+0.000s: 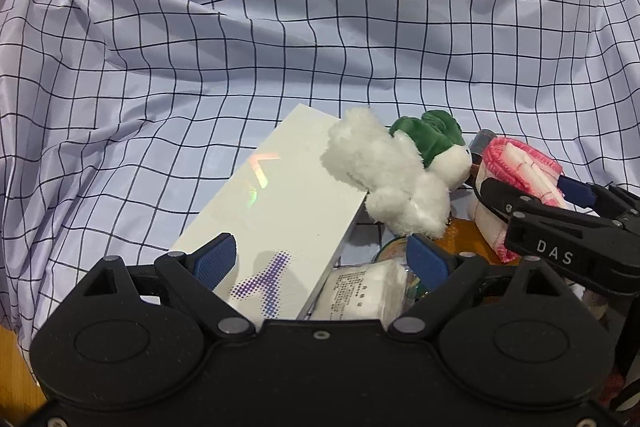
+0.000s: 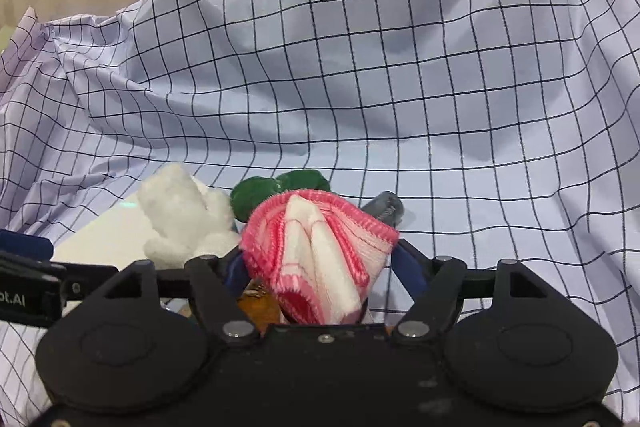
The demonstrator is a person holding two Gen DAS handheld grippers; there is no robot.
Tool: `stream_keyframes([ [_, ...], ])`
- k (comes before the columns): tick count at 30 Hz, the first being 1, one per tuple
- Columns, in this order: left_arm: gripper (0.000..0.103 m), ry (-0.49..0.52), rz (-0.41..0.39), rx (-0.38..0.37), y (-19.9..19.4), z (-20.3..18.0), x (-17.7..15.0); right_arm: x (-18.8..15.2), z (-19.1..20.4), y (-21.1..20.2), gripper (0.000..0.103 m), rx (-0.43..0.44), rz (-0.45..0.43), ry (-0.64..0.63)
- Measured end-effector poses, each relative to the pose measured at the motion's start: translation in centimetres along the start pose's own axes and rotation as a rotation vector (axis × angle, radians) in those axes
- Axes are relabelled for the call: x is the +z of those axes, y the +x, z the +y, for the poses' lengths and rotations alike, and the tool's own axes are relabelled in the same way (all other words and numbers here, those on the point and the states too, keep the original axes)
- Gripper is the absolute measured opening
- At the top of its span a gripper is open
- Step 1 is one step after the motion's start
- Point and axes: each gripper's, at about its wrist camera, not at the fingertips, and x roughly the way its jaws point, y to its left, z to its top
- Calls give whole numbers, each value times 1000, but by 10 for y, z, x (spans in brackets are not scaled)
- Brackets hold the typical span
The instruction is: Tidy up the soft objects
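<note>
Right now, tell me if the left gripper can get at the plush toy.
Probably yes. The left gripper is open, and the plush toy lies just ahead on the white box, uncovered; the right gripper stays beside it at the pink cloth.

A pale lilac cloth (image 1: 280, 47) carries a thin dark grid. The plush toy (image 1: 392, 179) is white with a green cap, the towel (image 2: 320, 259) pink-and-white, the box (image 1: 280, 211) white with purple dots.

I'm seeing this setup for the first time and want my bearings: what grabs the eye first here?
The pink-and-white cloth, bunched between the right gripper's open fingers, stands out most. Just left of it, a fluffy white plush toy with a green cap lies against the far end of a glossy white box, which sits between the left gripper's open fingers. Behind everything spreads a rumpled checked sheet.
</note>
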Motion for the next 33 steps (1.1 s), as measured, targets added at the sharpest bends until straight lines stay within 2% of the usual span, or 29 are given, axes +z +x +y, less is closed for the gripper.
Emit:
stream_keyframes([
  [2, 89, -1, 2, 2, 3, -2, 0, -2, -1, 0, 69, -6, 0, -11],
  [5, 89, -4, 8, -2, 7, -6, 1, -7, -3, 3, 52, 11, 4, -17],
  [8, 89, -3, 9, -4, 12, -12, 2, -8, -7, 3, 50, 35, -17, 4],
  [15, 90, -21, -6, -10, 25, -29, 7, -8, -21, 0, 50, 67, -71, 68],
  [21, 90, -15, -13, -4, 35, -47, 10, -4, -37, -4, 50, 51, -107, 133],
  [26, 91, -55, -16, 21, 44, -56, 12, -4, -49, -9, 50, 34, -120, 168],
  [28, 94, -54, -20, 34, 47, -61, 12, -4, -51, -12, 50, 27, -124, 173],
  [33, 95, -36, -36, 83, 53, -72, 12, -5, -56, -16, 50, 18, -130, 183],
])
